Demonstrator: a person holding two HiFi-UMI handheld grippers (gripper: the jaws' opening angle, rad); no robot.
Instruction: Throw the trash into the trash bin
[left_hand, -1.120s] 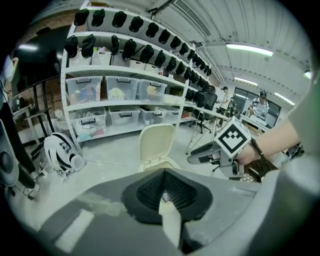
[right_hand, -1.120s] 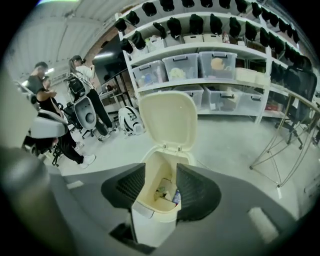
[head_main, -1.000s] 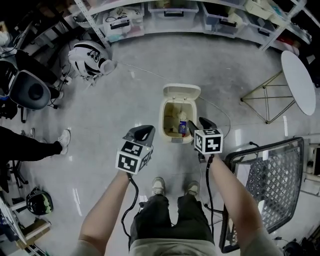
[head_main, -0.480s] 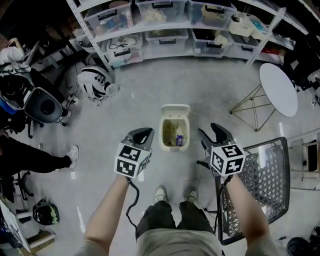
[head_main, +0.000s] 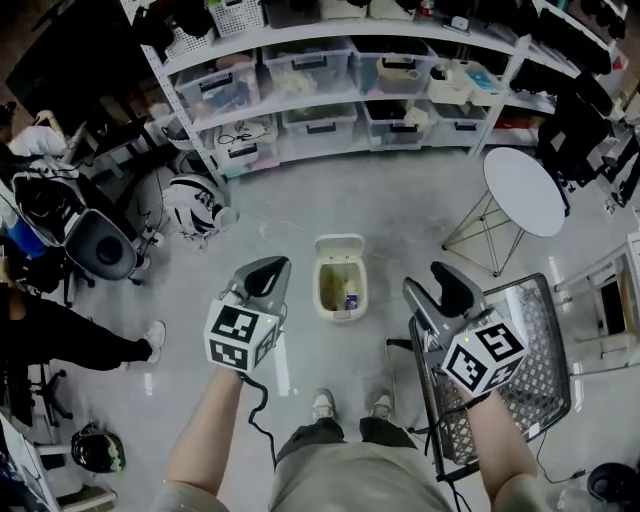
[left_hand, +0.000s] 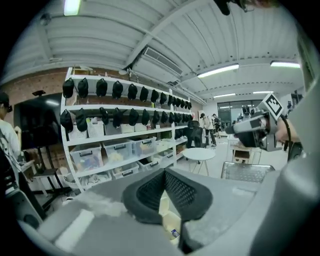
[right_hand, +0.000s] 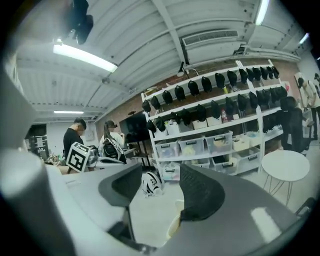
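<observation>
In the open trash bin (head_main: 340, 262) on the floor (head_main: 300, 215) lies the trash (head_main: 351, 299), so we hold the left gripper (head_main: 264, 272) pressed together and the right gripper (head_main: 438, 288) spread, both empty, well above it.

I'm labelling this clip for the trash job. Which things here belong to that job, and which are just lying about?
Job: trash bin, lid open; trash inside it; left hand-held gripper, shut, empty; right hand-held gripper, open, empty.

Lying about: helmet; round table; storage boxes; metal mesh chair.
</observation>
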